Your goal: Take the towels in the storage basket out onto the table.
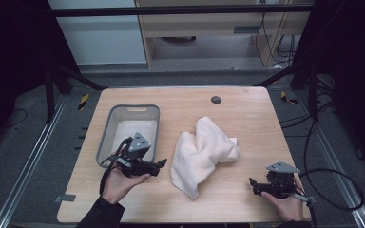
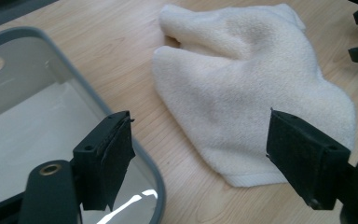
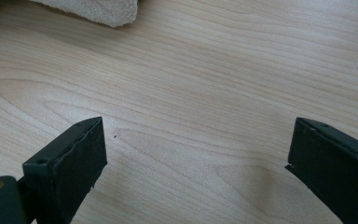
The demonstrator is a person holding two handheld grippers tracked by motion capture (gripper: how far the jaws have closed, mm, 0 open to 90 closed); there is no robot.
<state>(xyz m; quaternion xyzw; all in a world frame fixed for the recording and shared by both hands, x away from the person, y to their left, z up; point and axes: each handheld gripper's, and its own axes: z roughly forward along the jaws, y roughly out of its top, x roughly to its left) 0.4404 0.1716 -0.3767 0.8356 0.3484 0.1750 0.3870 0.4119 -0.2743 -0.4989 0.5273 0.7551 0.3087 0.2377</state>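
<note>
The desk (image 1: 247, 109) carries a grey bin (image 1: 105, 133) at its left and a crumpled cream towel (image 1: 204, 154) near the middle. The left claw (image 1: 160, 164) hangs by the bin's near corner, just left of the towel, jaws wide and empty. The right claw (image 1: 252, 183), also spread and empty, sits apart to the towel's right.

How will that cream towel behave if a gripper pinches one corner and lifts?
Probably floppy: the towel lies crumpled in soft folds on the table, so it should drape and trail. Likely light. Its fluffy pile suggests pads would grip it without slipping.
</note>
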